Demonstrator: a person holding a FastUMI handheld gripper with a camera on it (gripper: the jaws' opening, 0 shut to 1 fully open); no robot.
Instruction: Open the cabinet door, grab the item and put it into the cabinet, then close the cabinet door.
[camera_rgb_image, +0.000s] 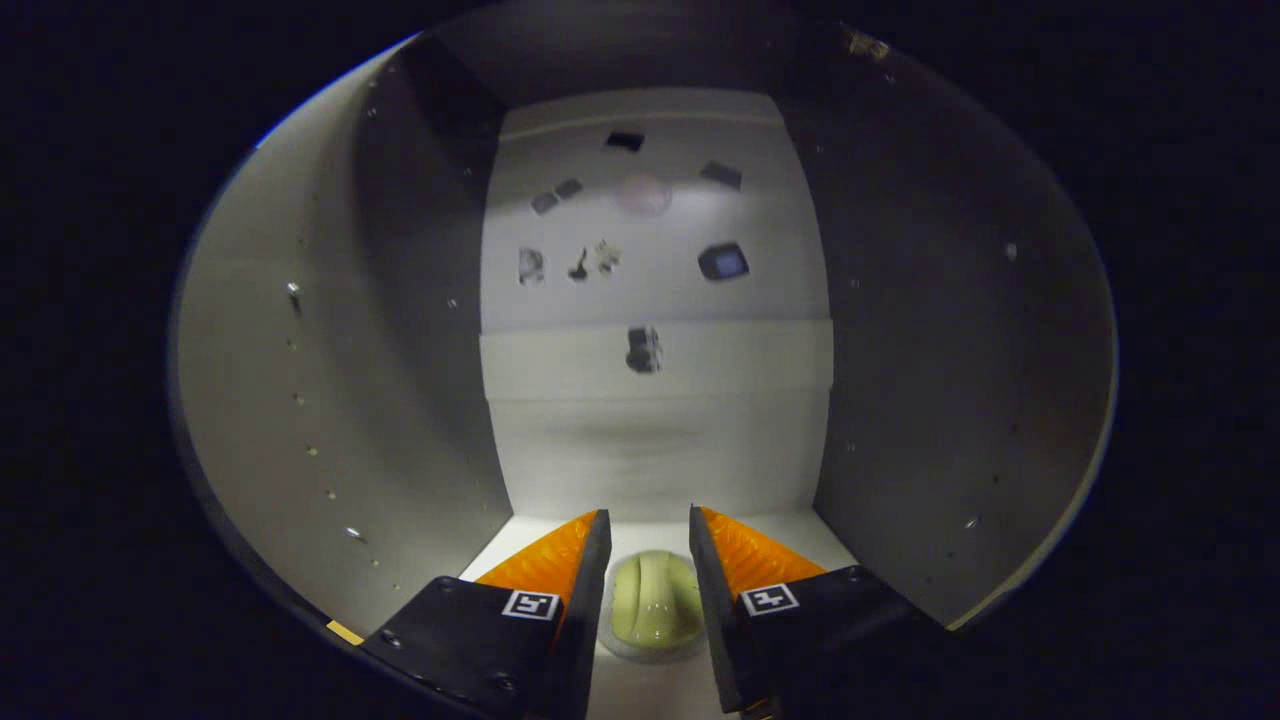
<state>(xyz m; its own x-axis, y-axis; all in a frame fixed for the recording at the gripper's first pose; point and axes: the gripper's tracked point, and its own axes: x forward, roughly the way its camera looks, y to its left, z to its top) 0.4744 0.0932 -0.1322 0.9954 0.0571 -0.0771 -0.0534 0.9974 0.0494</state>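
Inside the pale, smooth-walled cabinet (400, 400), the gripper (648, 525) points straight toward the flat back panel (660, 440). Its two wedge-shaped fingers (560, 560) have ribbed inner pads and blocky bodies, each body carrying a small square printed marker.

Between the fingers lies a small pale yellow-green rounded item (655, 603), glossy and dome-shaped with soft curved grooves across its top (it looks like moulded plastic, though the material cannot be told for sure). It sits on the white cabinet floor (650, 690), apparently ringed by a thin clear rim at its base. The fingers stand parted on either side of the item; whether their inner faces touch it cannot be told, so the grip itself is uncertain.

Both side walls are matte and plain; the left one bears a column of small drilled holes and a metal peg or two, and the right wall (950, 400) shows a few scattered holes. On the back panel are several small dark patches and scraps (722, 261), irregular in shape, above a faint horizontal seam. Light pools on the back panel, while the side walls fall into grey shadow.
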